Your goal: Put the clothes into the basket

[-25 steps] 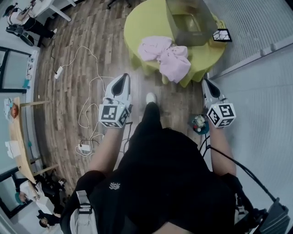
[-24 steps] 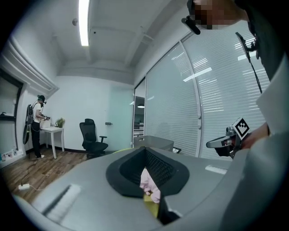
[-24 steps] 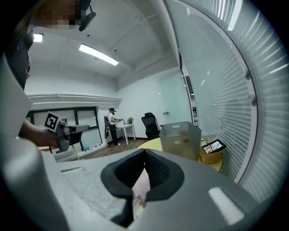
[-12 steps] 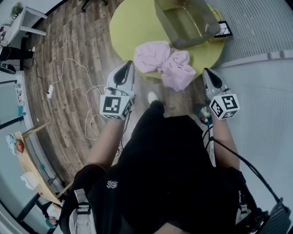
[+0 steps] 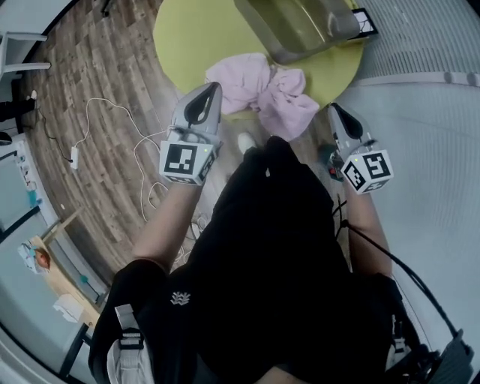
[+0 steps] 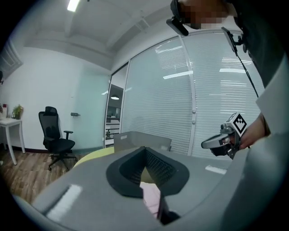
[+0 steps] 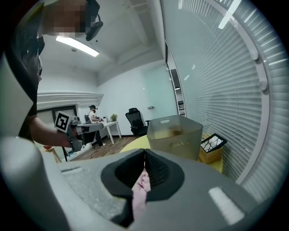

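Note:
A crumpled pink heap of clothes [image 5: 259, 90] lies at the near edge of the round yellow-green table [image 5: 187, 37]. The grey translucent basket [image 5: 300, 26] stands behind it on the table. My left gripper [image 5: 212, 88] hovers just left of the heap, its jaws shut and empty. My right gripper [image 5: 334, 109] hangs off the table's right edge, also shut with nothing in it. In the left gripper view the clothes [image 6: 151, 198] show below the closed jaws and the basket [image 6: 140, 140] beyond them. The right gripper view shows the clothes [image 7: 140, 187] and the basket [image 7: 174, 135] too.
A small black wire holder [image 5: 360, 22] sits on the table right of the basket. White cables [image 5: 142, 150] trail over the wood floor at left. A blind-covered glass wall [image 7: 216, 81] runs along the right. A black office chair [image 6: 56, 135] stands farther back.
The person has stepped closer to the table. Both grippers now reach nearer to the pink clothes, and the left one's tip is beside the heap. Both stayed shut.

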The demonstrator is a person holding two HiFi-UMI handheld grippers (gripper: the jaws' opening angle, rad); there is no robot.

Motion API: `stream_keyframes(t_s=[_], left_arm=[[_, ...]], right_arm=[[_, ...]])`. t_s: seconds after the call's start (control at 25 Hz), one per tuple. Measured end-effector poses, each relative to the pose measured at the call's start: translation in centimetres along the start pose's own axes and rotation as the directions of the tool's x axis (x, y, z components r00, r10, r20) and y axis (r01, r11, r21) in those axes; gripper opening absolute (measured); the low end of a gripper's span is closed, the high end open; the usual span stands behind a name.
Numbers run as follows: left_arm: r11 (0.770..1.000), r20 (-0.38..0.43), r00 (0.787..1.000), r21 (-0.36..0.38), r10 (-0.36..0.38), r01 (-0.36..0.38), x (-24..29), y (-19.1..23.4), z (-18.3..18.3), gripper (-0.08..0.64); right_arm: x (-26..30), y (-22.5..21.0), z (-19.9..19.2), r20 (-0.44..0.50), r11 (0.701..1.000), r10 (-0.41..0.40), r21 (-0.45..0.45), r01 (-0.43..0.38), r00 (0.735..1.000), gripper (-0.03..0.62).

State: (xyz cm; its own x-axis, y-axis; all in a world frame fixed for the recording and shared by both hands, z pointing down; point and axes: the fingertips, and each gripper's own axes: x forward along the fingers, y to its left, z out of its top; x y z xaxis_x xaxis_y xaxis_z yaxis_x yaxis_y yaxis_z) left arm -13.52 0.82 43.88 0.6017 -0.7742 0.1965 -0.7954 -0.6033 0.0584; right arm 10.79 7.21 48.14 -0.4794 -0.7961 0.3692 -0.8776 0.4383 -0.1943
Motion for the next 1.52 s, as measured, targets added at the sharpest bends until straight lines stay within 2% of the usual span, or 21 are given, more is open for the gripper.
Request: stream_keyframes(t_s=[0.16,0.32,0.52,0.6,0.8,1.0,1.12,1.24,1.4,1.52], left_arm=[[1.000,-0.004,1.000,0.002,-0.008,0.008,2.2,0.1,-0.7,0.006],[1.000,-0.006,1.000,0.010,-0.006,0.006,4.4,-0.2,-1.4,0.006],[1.000,-0.051,0.999,-0.020,-0.018,0.016,6.0,-0.7,-3.3,0.006],[0.999,-0.074,0.997,-0.028,-0.028,0.026,6.7,-0.9,-4.2,0.006],[0.997,-0.158,0.985,-0.050,-0.067,0.060,8.8,-2.1,-6.8,0.006],[0.996,-0.130,0.989,-0.060,-0.067,0.060,10.1,-1.7,-7.5,0.006],[0.996,-0.144,0.987,-0.062,-0.070,0.062,10.0,-1.4,-7.4,0.006],[0.996,-0.171,0.983,-0.066,-0.066,0.056,10.1,-1.6,-9.0,0.006],[0.997,-0.189,0.980,-0.062,-0.060,0.049,10.3,-1.6,-10.7,0.006],[0.998,-0.200,0.979,-0.060,-0.048,0.037,9.9,-1.4,-10.5,0.006]], right_arm=[[1.4,-0.3,-0.9,0.003,0.999,0.042,0.014,-0.042,0.999,0.026],[3.3,-0.5,-3.9,-0.033,0.994,0.100,0.048,-0.099,0.994,0.053],[4.6,-0.5,-6.2,-0.086,0.988,0.145,0.068,-0.139,0.986,0.129],[5.1,-0.7,-7.1,-0.113,0.985,0.157,0.095,-0.146,0.981,0.175],[6.9,-1.4,-10.7,-0.195,0.973,0.206,0.149,-0.179,0.959,0.343],[8.3,-0.9,-13.3,-0.260,0.965,0.243,0.160,-0.206,0.935,0.457],[8.6,-0.6,-14.1,-0.293,0.966,0.244,0.156,-0.206,0.924,0.474],[9.1,-1.2,-16.2,-0.326,0.969,0.240,0.140,-0.204,0.914,0.474],[10.1,-1.3,-18.7,-0.362,0.964,0.266,0.101,-0.246,0.893,0.474],[10.8,-0.7,-19.4,-0.379,0.958,0.287,0.120,-0.261,0.880,0.472]])
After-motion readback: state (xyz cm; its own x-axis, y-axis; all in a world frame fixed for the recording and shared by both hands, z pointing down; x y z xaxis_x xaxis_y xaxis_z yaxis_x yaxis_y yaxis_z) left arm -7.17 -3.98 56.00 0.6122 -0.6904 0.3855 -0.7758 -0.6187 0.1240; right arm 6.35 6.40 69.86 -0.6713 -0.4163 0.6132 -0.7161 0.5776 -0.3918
